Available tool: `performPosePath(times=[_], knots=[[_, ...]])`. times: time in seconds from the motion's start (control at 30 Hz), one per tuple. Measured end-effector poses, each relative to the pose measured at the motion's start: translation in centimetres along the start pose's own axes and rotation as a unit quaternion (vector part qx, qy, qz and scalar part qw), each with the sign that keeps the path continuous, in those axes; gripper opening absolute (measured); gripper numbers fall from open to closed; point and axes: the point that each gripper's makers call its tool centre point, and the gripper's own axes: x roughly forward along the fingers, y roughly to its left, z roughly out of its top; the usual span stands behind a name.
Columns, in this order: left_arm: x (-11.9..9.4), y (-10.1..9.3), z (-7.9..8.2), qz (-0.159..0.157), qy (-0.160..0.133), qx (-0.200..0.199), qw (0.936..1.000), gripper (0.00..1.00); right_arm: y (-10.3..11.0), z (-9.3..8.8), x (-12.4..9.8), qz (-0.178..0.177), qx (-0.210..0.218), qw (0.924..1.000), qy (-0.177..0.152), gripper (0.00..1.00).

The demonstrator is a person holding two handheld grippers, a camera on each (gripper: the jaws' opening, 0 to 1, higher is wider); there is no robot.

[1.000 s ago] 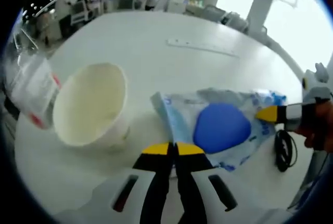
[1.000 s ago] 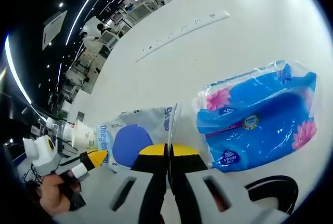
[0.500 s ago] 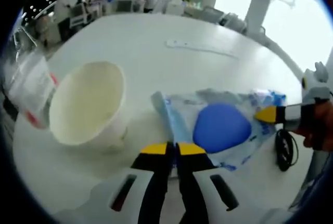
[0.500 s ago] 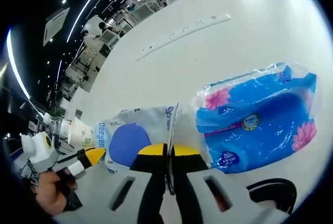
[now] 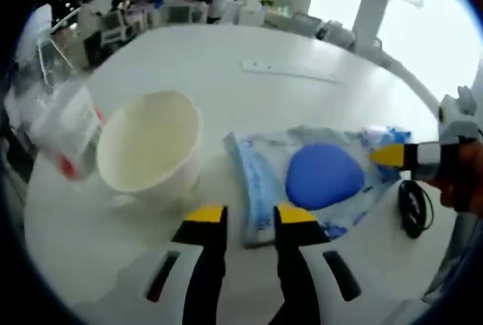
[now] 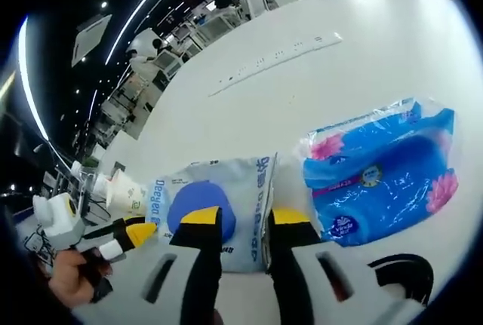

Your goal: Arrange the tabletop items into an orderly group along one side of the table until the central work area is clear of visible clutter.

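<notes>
Left gripper (image 5: 243,215): jaws parted, yellow tips low over the near side. Right gripper (image 6: 247,216): jaws parted likewise. Right gripper's yellow tip enters left gripper view from the right, held in a hand (image 5: 462,182).

The pale grey-blue plastic pouch with a round blue patch (image 6: 215,204) carries blue vertical lettering along its left end, reading roughly "Deeyeo"; the final letters are uncertain. The blue plastic tissue pack with pink flowers (image 6: 381,182), lying just right of it, bears small labels too blurred to read.
</notes>
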Motion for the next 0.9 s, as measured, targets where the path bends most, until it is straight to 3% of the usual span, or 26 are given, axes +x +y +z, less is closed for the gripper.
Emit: performPosePath(times=[0.3, 0.37, 0.43, 0.9], knots=[[-2.2, -1.7, -1.2, -0.035, 0.021, -0.017, 0.9990, 0.36, 0.5, -0.4, -2.6, 0.001, -0.008, 0.9999, -0.007, 0.31], [-2.5, -1.8, -2.1, -0.033, 0.026, 0.000, 0.9991, 0.39, 1.2, -0.9, -3.3, 0.009, -0.021, 0.9997, -0.012, 0.35], [-2.9, -1.9, -2.7, -0.037, 0.030, -0.012, 0.9988, 0.40, 1.4, -1.5, -3.8, 0.012, -0.027, 0.9995, -0.010, 0.36], [-5.9, -2.0, -5.4, -0.037, 0.035, -0.010, 0.9986, 0.48, 0.3, -4.7, -6.7, 0.010, -0.008, 0.9999, -0.006, 0.42]])
